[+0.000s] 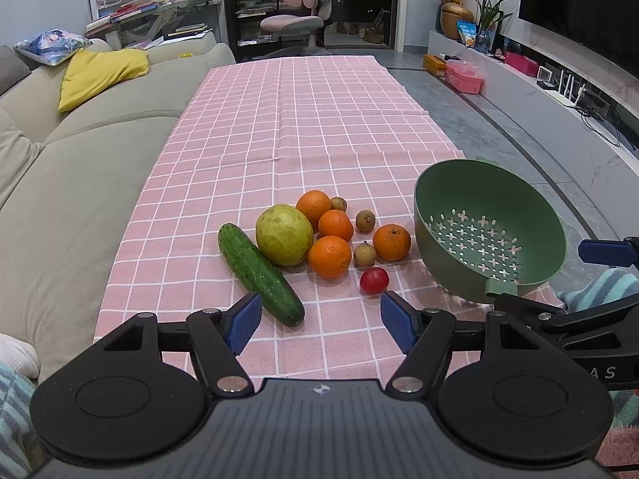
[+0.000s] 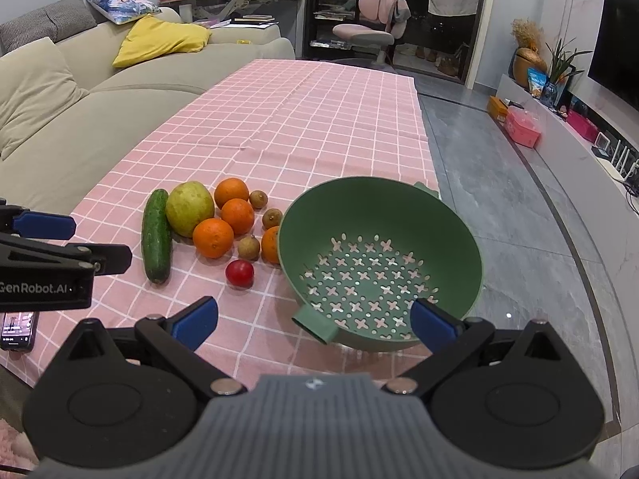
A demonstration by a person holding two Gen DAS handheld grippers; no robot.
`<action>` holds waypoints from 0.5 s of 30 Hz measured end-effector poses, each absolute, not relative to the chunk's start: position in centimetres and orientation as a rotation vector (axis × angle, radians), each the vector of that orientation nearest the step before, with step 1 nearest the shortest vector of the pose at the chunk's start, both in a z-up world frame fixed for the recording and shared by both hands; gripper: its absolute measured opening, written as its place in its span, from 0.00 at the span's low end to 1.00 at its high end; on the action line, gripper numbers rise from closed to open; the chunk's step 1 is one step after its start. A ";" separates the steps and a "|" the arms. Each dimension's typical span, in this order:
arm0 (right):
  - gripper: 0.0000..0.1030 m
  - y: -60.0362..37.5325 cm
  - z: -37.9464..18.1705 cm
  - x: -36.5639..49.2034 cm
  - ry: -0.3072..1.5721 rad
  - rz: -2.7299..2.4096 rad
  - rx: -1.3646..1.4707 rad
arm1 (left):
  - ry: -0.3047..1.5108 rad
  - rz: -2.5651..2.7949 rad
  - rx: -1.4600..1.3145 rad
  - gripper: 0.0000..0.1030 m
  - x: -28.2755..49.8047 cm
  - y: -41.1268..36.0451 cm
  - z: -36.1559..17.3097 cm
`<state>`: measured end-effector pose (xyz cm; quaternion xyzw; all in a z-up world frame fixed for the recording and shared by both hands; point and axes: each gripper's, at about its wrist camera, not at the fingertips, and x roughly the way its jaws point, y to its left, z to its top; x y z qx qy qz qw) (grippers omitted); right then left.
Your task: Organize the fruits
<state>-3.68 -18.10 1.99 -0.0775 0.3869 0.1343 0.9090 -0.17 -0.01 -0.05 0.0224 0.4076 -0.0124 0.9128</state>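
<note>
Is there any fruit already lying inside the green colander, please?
No, the green colander shows only its bare perforated bottom, while the oranges and the other produce lie beside it on the pink checked cloth.

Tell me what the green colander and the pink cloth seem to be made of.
Green colander: probably moulded plastic, matte; even colour, clean cross-shaped holes, moulded tab handle.
Pink cloth: looks like woven fabric, matte; fold creases and soft wrinkles across its white grid.

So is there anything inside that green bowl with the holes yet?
No fruit shows inside the green bowl; its holed floor is bare. The right gripper's finger covers a little of the near edge, so that spot is hidden.
</note>
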 end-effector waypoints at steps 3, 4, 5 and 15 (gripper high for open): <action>0.96 -18.1 2.0 -3.7 0.800 0.277 -0.162 | 0.844 -0.027 0.044 0.78 -0.2 -0.1 -0.2; 0.96 -18.1 2.0 -3.7 0.800 0.277 -0.162 | 0.846 -0.027 0.042 0.78 -0.1 -0.1 -0.3; 0.96 -18.1 2.0 -3.7 0.800 0.277 -0.163 | 0.848 -0.027 0.041 0.78 0.0 -0.1 -0.3; 0.96 -18.0 1.9 -3.6 0.807 0.275 -0.167 | 0.850 -0.030 0.040 0.78 0.0 -0.1 -0.4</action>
